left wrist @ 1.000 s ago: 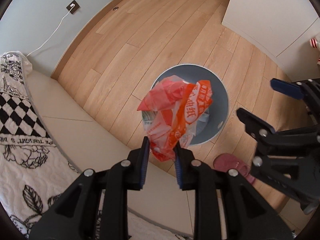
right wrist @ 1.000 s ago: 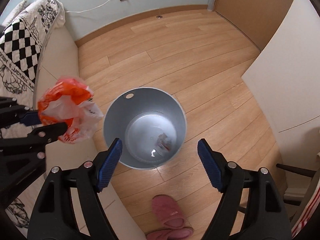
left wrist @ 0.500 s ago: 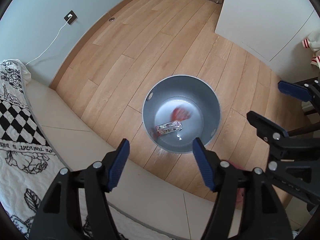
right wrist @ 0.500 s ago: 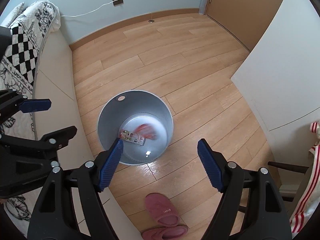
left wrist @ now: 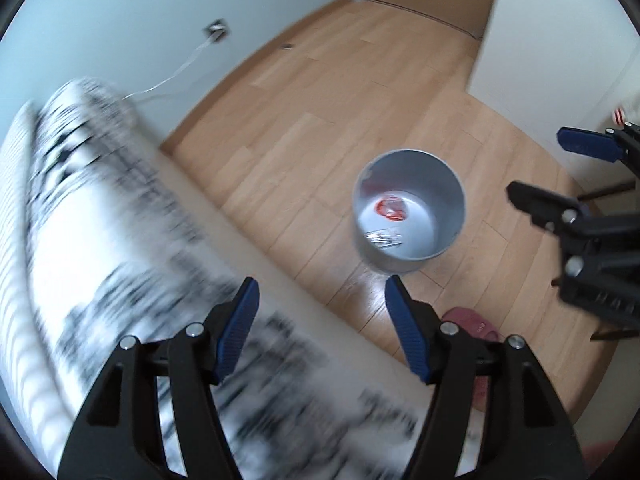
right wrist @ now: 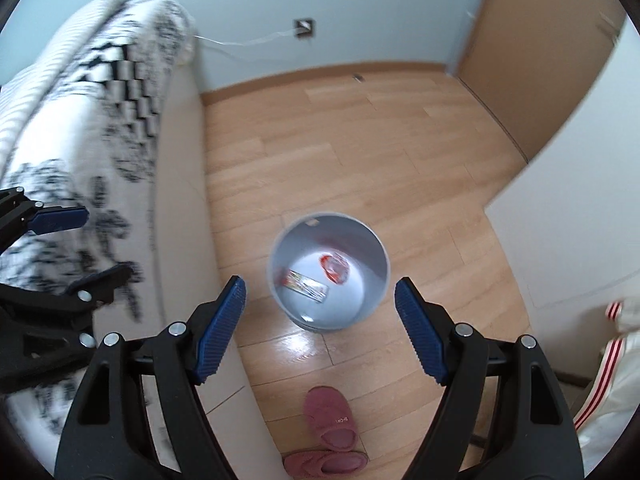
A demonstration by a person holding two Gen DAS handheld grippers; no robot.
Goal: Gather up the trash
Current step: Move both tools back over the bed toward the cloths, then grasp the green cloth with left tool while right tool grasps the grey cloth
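Both grippers stand with their jaws spread wide and nothing between them: the left gripper [left wrist: 322, 306] hangs over the edge of the sofa [left wrist: 240, 240], the right gripper [right wrist: 320, 304] sits almost straight above the grey bin [right wrist: 374, 300] on the wooden floor [right wrist: 360, 160]. Each one also shows at the edge of the other's view, likewise open

The trash lies at the bottom of the bin. An orange-red plastic bag [right wrist: 334, 267] rests crumpled toward the far side, and a flat printed wrapper [right wrist: 306, 283] lies just beside it, nearer the sofa side of the bin. Whether the two touch cannot be told

By the look of them, both pieces are very light, thin and soft. The bag is likely to be slippery film that collapses under any pinch, so a bunched fold near its middle would give the firmest hold. The wrapper seems slightly stiffer and flat; it would take a pinch across its short width at one end

In the right wrist view the wrapper's long axis runs diagonally, from upper left to lower right. The bag is a rounded wad with no clear long axis or heading

Pink slippers [right wrist: 330, 412] lie on the floor near the bin; nothing suggests they are trash
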